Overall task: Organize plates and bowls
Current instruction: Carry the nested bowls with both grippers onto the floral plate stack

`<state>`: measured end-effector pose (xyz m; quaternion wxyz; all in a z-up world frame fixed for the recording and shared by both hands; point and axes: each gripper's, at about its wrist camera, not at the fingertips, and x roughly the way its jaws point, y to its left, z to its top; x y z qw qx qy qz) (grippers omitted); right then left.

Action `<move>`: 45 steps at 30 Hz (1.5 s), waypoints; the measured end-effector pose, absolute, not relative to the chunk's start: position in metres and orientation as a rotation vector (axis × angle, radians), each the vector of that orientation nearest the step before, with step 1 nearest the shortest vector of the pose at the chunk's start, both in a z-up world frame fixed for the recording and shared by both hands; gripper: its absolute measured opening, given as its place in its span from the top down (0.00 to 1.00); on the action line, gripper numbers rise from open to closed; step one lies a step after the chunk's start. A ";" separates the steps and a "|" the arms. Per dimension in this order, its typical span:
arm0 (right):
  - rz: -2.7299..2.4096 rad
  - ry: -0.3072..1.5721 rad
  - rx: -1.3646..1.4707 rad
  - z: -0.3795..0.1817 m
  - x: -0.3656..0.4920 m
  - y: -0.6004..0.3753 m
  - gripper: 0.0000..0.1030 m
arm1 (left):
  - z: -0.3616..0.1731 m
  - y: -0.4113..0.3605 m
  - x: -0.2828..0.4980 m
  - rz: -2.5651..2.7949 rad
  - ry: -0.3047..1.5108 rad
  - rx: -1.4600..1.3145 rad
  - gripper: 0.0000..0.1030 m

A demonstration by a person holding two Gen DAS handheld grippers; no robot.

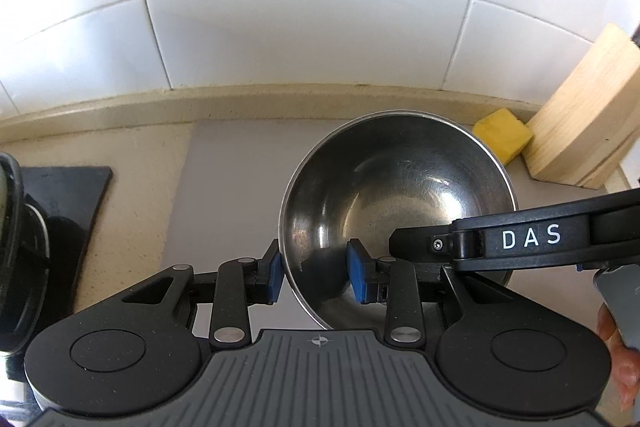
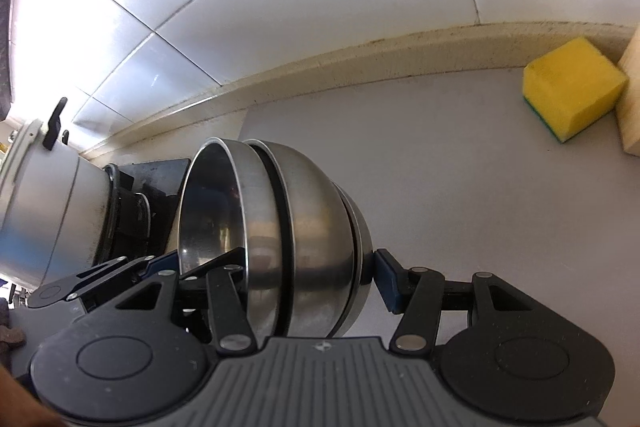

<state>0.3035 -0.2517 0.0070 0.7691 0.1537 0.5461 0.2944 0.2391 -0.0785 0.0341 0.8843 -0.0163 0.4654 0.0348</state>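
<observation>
A stack of nested steel bowls (image 1: pixel 400 195) sits on the grey mat (image 1: pixel 232 179); I look into the top one. My left gripper (image 1: pixel 316 273) straddles the near rim, one blue pad (image 1: pixel 274 277) outside and one (image 1: pixel 357 277) inside, with a gap around the wall. My right gripper comes in from the right over the bowl in the left wrist view (image 1: pixel 520 243). In the right wrist view the bowls (image 2: pixel 304 239) appear on their side, nested, between my right gripper's (image 2: pixel 304 275) fingers. Its right pad (image 2: pixel 387 281) touches the outer bowl's base; the left finger is inside the top bowl.
A yellow sponge (image 1: pixel 502 135) (image 2: pixel 572 87) lies by a wooden block (image 1: pixel 580 119) at the back right. A black stove top (image 1: pixel 68 203) with a pot (image 2: pixel 52 203) is to the left. White tiled wall (image 1: pixel 304 27) runs behind the counter.
</observation>
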 end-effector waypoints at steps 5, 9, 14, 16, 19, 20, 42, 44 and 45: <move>0.630 1.156 0.336 0.025 0.283 -0.267 0.75 | 0.051 -0.095 0.219 0.053 0.947 -0.015 0.68; 0.621 1.142 0.337 0.036 0.265 -0.280 0.75 | 0.060 -0.109 0.204 0.034 0.937 0.002 0.68; 0.603 1.132 0.344 0.042 0.243 -0.296 0.75 | 0.064 -0.127 0.185 0.014 0.936 0.019 0.67; 0.596 1.133 0.348 0.043 0.235 -0.303 0.75 | 0.064 -0.133 0.178 0.005 0.940 0.027 0.67; 0.586 1.136 0.353 0.042 0.222 -0.313 0.75 | 0.061 -0.143 0.168 -0.004 0.946 0.035 0.67; 0.584 1.139 0.351 0.042 0.218 -0.317 0.75 | 0.060 -0.147 0.165 -0.007 0.951 0.038 0.66; 0.558 1.272 0.385 0.008 0.178 -0.345 0.75 | 0.032 -0.170 0.130 -0.007 1.069 0.028 0.64; 0.546 1.292 0.396 0.001 0.180 -0.345 0.75 | 0.026 -0.170 0.132 -0.008 1.088 0.021 0.64; 0.538 1.300 0.401 -0.002 0.180 -0.345 0.74 | 0.025 -0.169 0.132 -0.011 1.083 0.025 0.64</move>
